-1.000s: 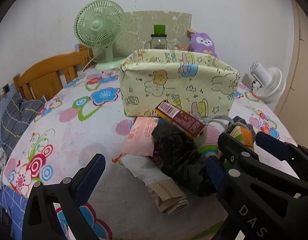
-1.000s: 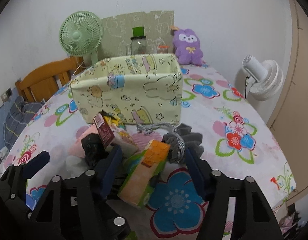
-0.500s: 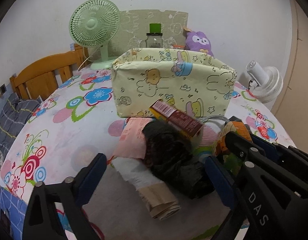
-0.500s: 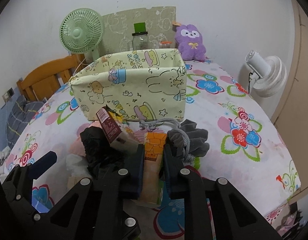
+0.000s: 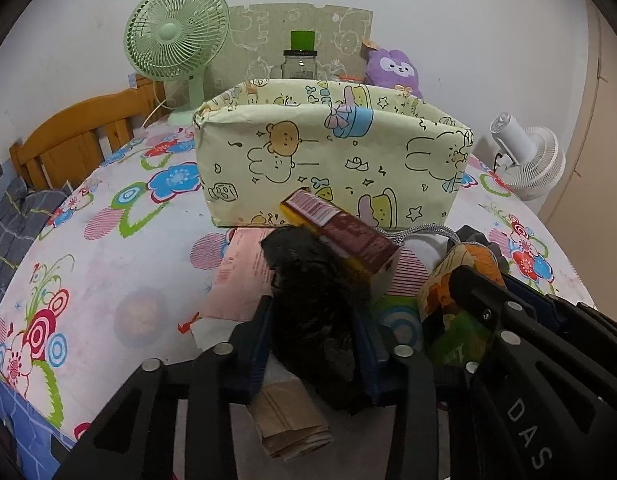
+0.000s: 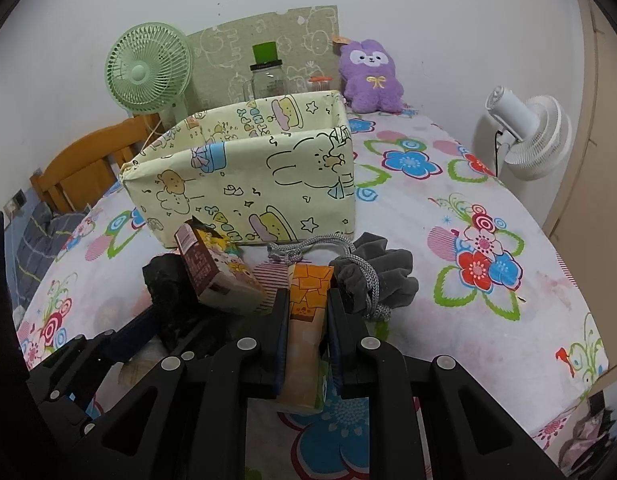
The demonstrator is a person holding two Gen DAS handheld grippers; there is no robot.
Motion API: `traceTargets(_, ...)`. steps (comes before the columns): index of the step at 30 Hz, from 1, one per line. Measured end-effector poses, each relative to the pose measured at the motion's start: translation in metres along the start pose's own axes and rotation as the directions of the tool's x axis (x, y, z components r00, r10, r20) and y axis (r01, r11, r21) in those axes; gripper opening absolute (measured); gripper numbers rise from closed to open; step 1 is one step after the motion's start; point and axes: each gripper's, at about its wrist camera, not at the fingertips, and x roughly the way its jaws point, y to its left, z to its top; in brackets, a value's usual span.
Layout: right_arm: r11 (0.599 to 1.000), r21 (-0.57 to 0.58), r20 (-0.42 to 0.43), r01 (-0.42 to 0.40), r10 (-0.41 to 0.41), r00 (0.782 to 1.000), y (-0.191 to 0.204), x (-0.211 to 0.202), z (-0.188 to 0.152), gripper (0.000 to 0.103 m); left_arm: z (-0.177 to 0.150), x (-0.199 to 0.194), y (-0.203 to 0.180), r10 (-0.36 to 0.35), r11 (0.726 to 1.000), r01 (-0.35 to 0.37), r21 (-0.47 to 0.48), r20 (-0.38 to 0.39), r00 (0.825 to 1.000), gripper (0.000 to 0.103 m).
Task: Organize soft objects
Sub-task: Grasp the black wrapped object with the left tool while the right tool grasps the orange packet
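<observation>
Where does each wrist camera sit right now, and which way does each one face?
Left wrist: on the left hand-held gripper, facing the yellow cartoon-print fabric bin; its fingers clamp a crumpled black plastic bag, with the right hand-held gripper showing at right.
Right wrist: on the right hand-held gripper, facing the same bin; its fingers clamp an orange-and-green soft packet, with the left gripper showing at lower left.
Shared: bin, green desk fan, purple plush rabbit, brown snack box.

I see the storage box [image 6: 248, 184] standing on the tabletop [image 6: 488, 312]; before it lies the pile, the carton [image 6: 212, 272] left of the drawstring pouch [image 6: 384, 276], the plush [image 6: 370, 76] behind.
</observation>
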Motion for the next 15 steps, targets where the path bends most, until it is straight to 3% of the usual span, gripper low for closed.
traceTargets(15,1.0,0.009,0.044,-0.023,0.023,0.999,0.005,-0.017,0.015,0.021,0.017,-0.022,0.003,-0.001,1.0,0.002,-0.003,0.052,0.999,0.029)
